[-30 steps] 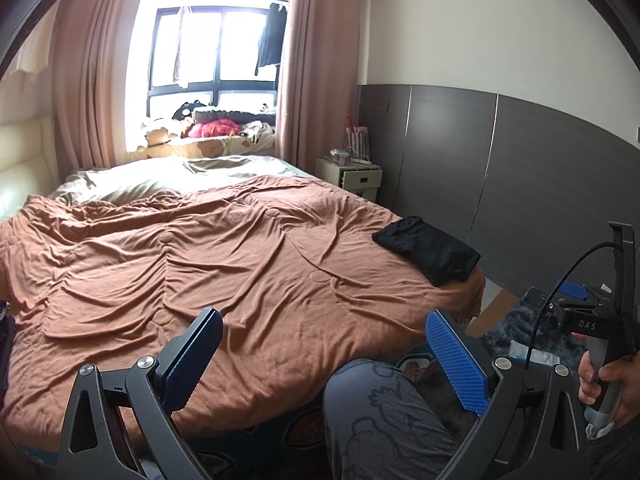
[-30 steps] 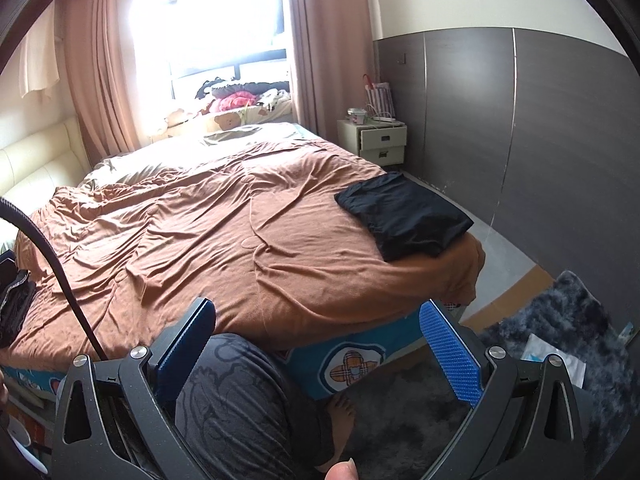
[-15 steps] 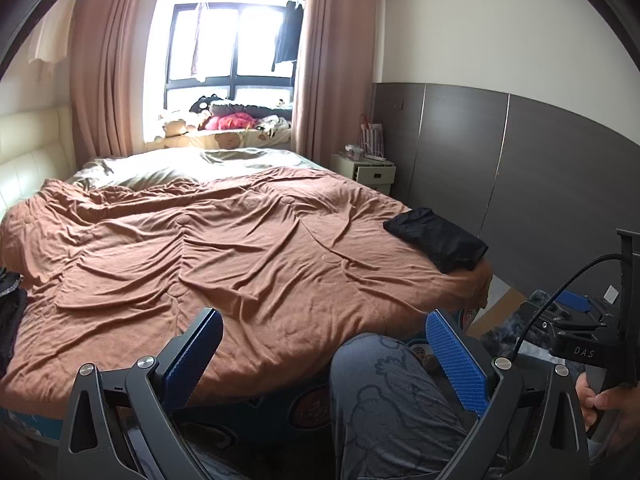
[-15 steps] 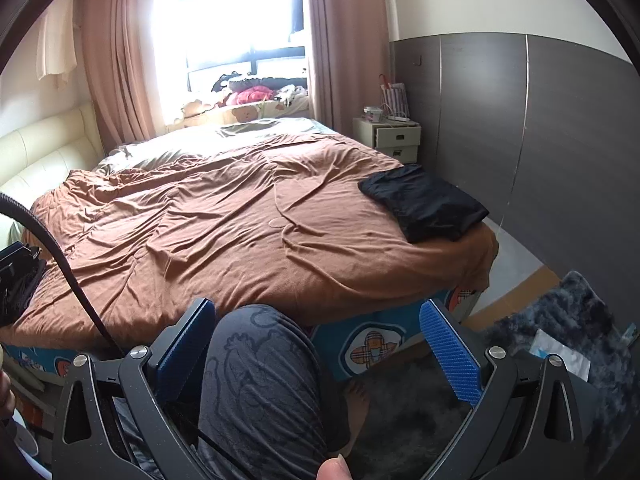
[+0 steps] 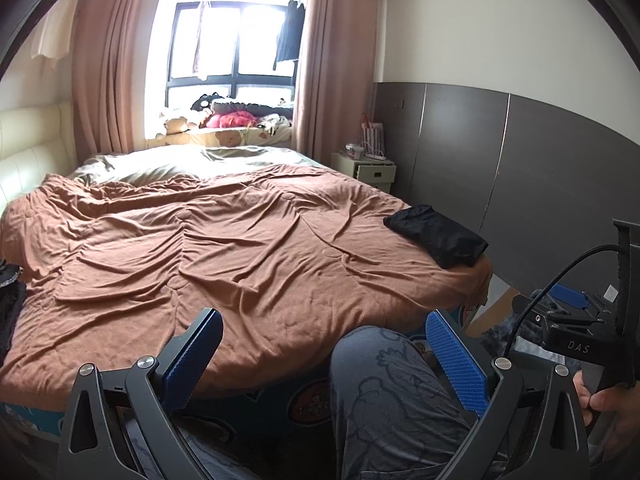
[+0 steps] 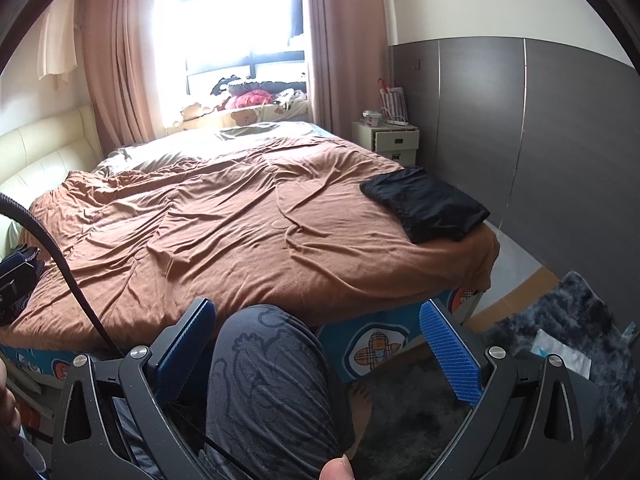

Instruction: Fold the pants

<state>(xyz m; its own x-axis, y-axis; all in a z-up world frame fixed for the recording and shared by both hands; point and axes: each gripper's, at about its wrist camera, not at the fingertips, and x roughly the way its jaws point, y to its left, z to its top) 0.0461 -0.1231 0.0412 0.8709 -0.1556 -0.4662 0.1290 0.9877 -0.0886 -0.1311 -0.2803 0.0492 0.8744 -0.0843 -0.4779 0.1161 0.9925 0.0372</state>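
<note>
Pants [image 6: 426,204] (folded, black) now farther off, bed [image 6: 224,216] corner.

black pants [image 6: 426,204], brown bedspread [image 6: 224,232]

A home bedroom: a wide bed under a rumpled rust-brown quilt [image 5: 240,248] fills the room. Behind it, pink floor-length curtains [image 5: 104,76] frame a dark-framed window [image 5: 236,44]; beside its far corner stands a small cream bedside cabinet [image 6: 386,140]; a padded cream headboard [image 6: 44,152] lines its left side.
</note>
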